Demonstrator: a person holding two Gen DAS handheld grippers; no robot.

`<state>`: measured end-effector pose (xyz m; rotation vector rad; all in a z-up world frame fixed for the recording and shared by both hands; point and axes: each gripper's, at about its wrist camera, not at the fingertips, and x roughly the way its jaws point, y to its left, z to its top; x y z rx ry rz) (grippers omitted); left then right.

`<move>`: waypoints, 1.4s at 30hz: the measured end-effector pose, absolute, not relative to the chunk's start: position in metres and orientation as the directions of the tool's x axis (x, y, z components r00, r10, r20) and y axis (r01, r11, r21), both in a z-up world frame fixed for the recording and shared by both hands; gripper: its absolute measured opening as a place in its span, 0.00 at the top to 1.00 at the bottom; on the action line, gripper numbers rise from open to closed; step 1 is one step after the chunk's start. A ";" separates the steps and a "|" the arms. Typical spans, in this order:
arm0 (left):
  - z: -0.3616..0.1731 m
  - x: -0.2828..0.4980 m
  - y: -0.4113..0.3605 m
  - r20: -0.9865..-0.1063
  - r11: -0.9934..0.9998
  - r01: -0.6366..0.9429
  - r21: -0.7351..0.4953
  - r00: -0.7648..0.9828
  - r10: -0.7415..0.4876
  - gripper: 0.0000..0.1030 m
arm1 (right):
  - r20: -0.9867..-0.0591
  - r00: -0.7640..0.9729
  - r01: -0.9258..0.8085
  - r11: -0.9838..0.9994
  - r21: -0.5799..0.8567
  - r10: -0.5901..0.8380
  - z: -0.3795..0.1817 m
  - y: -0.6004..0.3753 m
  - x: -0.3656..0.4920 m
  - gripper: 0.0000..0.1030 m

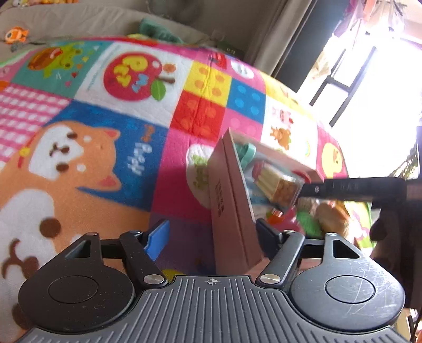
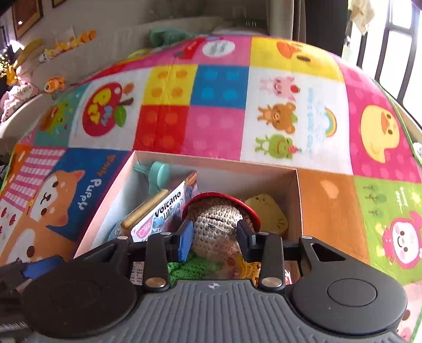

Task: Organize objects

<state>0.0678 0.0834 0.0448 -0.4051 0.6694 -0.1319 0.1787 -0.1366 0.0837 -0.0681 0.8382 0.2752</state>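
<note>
An open pink cardboard box (image 2: 216, 161) lies on a colourful patchwork blanket (image 2: 211, 118). My right gripper (image 2: 215, 234) reaches into the box, shut on a beige crocheted toy (image 2: 216, 213) with a red rim, wrapped in clear plastic. Around the toy lie a "Volcano" packet (image 2: 168, 208), a wooden stick (image 2: 145, 211), a teal plastic piece (image 2: 158, 174) and a yellow cat-shaped item (image 2: 266, 211). My left gripper (image 1: 211, 229) stands open astride the box's near side wall (image 1: 232, 205). The wall is close to the right finger and well clear of the blue left pad (image 1: 157, 238).
Green crochet (image 2: 190, 266) and a snack packet (image 2: 245, 266) lie under the right gripper. A beige sofa (image 1: 79, 23) with small toys runs behind the blanket. A bright window (image 1: 369, 79) stands at the right. The blanket (image 1: 105, 132) stretches left of the box.
</note>
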 end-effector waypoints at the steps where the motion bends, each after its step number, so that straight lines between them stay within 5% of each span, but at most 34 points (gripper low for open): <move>1: 0.050 0.068 0.084 -0.566 0.916 -0.008 -0.400 0.788 -0.241 0.31 | -0.734 0.640 -0.269 0.961 0.062 0.226 0.086 -0.139 0.176 0.65; 7: 0.080 0.091 0.072 -0.533 0.945 0.042 -0.324 0.817 -0.219 0.31 | -0.629 0.712 -0.281 0.947 0.155 0.314 0.120 -0.180 0.144 0.65; 11: 0.088 0.126 0.044 -0.553 0.966 0.104 -0.235 0.803 -0.221 0.33 | -0.649 0.705 -0.265 0.955 0.133 0.287 0.122 -0.198 0.122 0.65; 15: 0.079 0.153 0.016 -0.618 0.980 0.148 -0.132 0.760 -0.199 0.49 | -0.677 0.664 -0.303 0.942 0.145 0.318 0.106 -0.201 0.101 0.70; 22: 0.055 0.162 0.017 -0.675 0.995 0.104 0.006 0.734 -0.073 0.52 | -0.671 0.676 -0.290 0.947 0.138 0.305 0.080 -0.196 0.108 0.71; 31: 0.081 0.115 0.072 -0.571 0.963 0.041 -0.266 0.798 -0.192 0.54 | -0.641 0.701 -0.265 0.949 0.171 0.311 0.078 -0.209 0.101 0.71; 37: 0.070 0.093 0.062 -0.635 0.953 0.102 -0.284 0.725 -0.267 0.54 | -0.573 0.773 -0.281 0.957 0.078 0.274 0.091 -0.235 0.041 0.63; 39: 0.062 0.098 0.056 -0.658 0.968 0.074 -0.240 0.721 -0.218 0.49 | -0.597 0.759 -0.289 0.956 0.051 0.261 0.080 -0.234 0.032 0.63; 42: 0.051 0.110 0.057 -0.689 0.975 0.016 -0.220 0.706 -0.167 0.26 | -0.631 0.740 -0.296 0.955 0.006 0.233 0.058 -0.222 0.027 0.63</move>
